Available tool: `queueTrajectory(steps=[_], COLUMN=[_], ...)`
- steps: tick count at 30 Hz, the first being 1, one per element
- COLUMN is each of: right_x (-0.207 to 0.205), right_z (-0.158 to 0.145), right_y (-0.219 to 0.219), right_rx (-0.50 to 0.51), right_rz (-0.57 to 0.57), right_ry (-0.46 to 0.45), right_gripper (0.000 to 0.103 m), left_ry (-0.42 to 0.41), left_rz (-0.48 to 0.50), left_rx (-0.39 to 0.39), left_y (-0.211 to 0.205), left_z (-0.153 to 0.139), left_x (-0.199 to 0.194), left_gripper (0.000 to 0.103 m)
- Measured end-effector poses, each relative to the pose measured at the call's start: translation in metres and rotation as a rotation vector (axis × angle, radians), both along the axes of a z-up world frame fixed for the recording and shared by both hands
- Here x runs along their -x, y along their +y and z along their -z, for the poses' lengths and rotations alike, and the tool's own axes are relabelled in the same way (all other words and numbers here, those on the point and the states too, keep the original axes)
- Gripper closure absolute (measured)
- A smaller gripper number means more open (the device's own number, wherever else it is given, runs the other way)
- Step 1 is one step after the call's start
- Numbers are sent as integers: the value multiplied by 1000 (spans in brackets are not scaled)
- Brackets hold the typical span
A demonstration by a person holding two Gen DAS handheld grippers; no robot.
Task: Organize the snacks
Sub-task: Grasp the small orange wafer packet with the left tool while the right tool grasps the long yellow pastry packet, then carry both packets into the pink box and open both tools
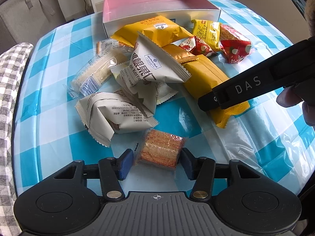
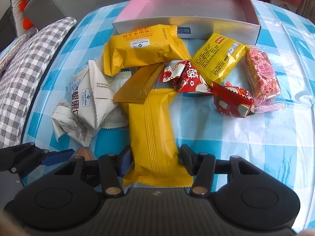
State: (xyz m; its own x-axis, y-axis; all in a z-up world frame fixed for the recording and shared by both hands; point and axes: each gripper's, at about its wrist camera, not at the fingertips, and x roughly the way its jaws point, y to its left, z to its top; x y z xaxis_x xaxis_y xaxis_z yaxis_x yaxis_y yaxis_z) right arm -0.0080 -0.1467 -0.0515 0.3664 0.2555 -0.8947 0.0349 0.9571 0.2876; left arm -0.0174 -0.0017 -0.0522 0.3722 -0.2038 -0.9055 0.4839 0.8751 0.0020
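Observation:
My left gripper (image 1: pixel 156 163) is shut on a small clear-wrapped orange cracker pack (image 1: pixel 160 150) lying on the blue-checked tablecloth (image 1: pixel 59 118), a blue pad against each side. My right gripper (image 2: pixel 155 162) is shut on the near end of a long yellow wafer pack (image 2: pixel 151 129). In the left wrist view the right gripper's black fingers (image 1: pixel 232 92) come in from the right onto the same yellow pack (image 1: pixel 204 76). Behind lies a heap of snacks: white nut packs (image 1: pixel 151 64), yellow packs (image 2: pixel 143 49), red candies (image 2: pixel 232 100).
An open box (image 1: pixel 157 17) with a pink inside and nothing in it stands behind the heap. A pink crispy bar (image 2: pixel 261 72) lies at the right. A grey-checked cushion (image 2: pixel 23 74) borders the table's left edge. A person's fingers (image 1: pixel 289 96) show at the right.

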Motion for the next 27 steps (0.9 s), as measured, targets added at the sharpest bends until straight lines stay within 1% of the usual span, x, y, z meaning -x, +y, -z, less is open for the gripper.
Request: queueTrajectory(steps=[1, 4, 7, 14, 18, 22, 27], right_x=[0, 3, 6, 19, 27, 31, 27], right_z=[0, -4, -8, -25, -37, -52, -67], right_y=[0, -3, -4, -12, -18, -30, -45], right_rx=[-2, -6, 22, 38, 22, -26, -48], right_rz=[0, 1, -8, -20, -20, 2, 43], right_ry=[-3, -7, -26, -74, -108, -141, -188], right_gripper=[62, 65, 69, 69, 69, 69, 69], left_ry=[-3, -8, -14, -64, -109, -137, -176], left_rz=[-1, -5, -2, 32, 48, 42, 9], left_rx=[-1, 1, 2, 49, 75, 125, 155], left_y=[0, -1, -1, -8, -12, -13, -14], left_z=[-1, -2, -6, -27, -44, -60, -75], left_x=[0, 3, 4, 15, 23, 25, 17], left_gripper=[59, 62, 64, 65, 65, 65, 65])
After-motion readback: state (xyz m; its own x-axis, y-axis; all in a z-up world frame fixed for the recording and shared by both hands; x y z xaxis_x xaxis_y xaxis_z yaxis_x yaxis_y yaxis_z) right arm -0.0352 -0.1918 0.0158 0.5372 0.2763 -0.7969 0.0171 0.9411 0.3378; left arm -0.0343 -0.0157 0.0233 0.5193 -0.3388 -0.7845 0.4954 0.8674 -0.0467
